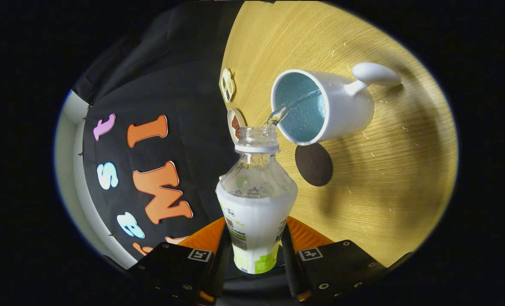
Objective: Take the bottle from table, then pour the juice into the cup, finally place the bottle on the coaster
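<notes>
**Inspector:** Start at the tool. What are the fingers doing?

**Onlooker:** The gripper [256, 250] is clamped on the bottle [256, 212]. One finger presses each side of the labelled lower body, so the bottle sits squarely between them with no slack showing.

**Inspector:** Condition of the bottle?

**Onlooker:** Uncapped and tipped over, since the whole scene reads rotated. The shoulder above the label is clear plastic. A thin stream of clear liquid [293, 106] leaves the open mouth.

**Inspector:** Where does it land?

**Onlooker:** Inside the cup [346, 108], a white mug with a pale blue interior and a rounded handle on its far side. The stream crosses the near rim and runs in. The bottle mouth is just short of that rim, not touching.

**Inspector:** The coaster?

**Onlooker:** A dark round coaster [314, 164] lies flat on the wooden table [388, 178], just beside the cup base, nothing on it.

**Inspector:** Edges and clearance?

**Onlooker:** The table's far edge runs just beyond the bottle mouth, meeting the black cloth wall. Two small patterned cards [228, 85] lie along that edge. Beyond the cup the tabletop is open wood, dotted with small droplets.
</notes>
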`<state>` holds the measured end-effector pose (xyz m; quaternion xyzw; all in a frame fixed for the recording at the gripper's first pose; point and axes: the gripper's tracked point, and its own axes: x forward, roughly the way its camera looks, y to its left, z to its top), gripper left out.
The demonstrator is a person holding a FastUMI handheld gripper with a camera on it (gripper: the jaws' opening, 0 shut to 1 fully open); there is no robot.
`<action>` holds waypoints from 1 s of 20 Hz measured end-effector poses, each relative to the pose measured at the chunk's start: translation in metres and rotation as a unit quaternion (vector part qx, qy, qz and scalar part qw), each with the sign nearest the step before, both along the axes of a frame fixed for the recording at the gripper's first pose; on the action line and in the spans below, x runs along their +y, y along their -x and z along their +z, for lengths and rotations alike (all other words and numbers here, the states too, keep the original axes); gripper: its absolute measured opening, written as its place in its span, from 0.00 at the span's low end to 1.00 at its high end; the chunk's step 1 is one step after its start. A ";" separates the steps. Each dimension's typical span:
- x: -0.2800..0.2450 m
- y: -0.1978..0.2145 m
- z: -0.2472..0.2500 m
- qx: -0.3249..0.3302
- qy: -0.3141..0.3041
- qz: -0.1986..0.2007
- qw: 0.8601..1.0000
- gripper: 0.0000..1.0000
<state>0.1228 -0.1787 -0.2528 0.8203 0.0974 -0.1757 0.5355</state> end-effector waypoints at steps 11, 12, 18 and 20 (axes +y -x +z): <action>-0.005 0.003 0.001 -0.001 -0.016 -0.005 1.000 0.59; -0.004 0.003 0.002 -0.003 -0.016 -0.003 1.000 0.59; -0.003 0.001 0.004 -0.003 -0.022 -0.001 1.000 0.59; -0.003 0.001 0.004 -0.001 -0.025 0.000 1.000 0.59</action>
